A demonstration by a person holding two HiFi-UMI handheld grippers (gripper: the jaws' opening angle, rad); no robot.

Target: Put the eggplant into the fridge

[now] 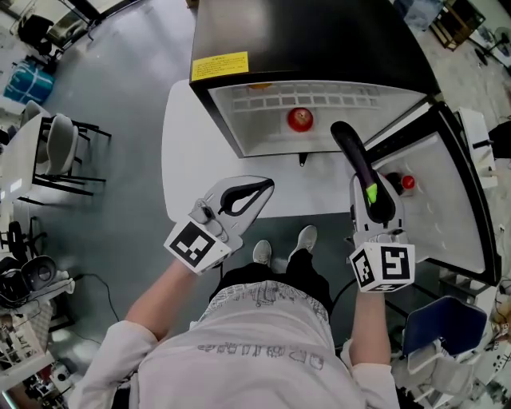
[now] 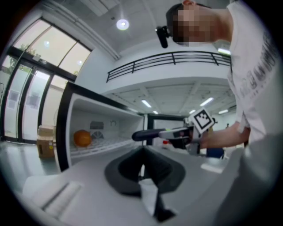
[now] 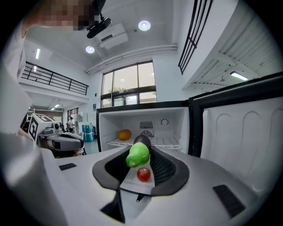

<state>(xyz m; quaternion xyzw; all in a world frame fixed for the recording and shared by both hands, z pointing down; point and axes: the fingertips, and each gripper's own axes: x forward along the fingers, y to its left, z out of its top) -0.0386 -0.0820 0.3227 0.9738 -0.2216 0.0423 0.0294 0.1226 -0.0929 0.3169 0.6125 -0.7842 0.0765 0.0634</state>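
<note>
A dark purple eggplant [image 1: 351, 152] with a green stem cap [image 3: 138, 154] sticks out of my right gripper [image 1: 370, 192], which is shut on its stem end. The eggplant's tip points at the open black fridge [image 1: 319, 24] and hangs just in front of its white compartment. In the left gripper view the eggplant [image 2: 146, 134] shows level, at the fridge mouth. My left gripper [image 1: 267, 186] hovers over the table's front edge, left of the eggplant, shut on nothing. An orange-red round fruit [image 1: 300, 119] lies on the fridge's wire shelf [image 3: 166, 142].
The fridge stands on a white table [image 1: 192, 160]. Its door [image 1: 447, 200] is swung open to the right, with a small red thing [image 1: 408, 183] in its rack. A chair [image 1: 60, 152] stands at the left and a blue seat [image 1: 447, 323] at the lower right.
</note>
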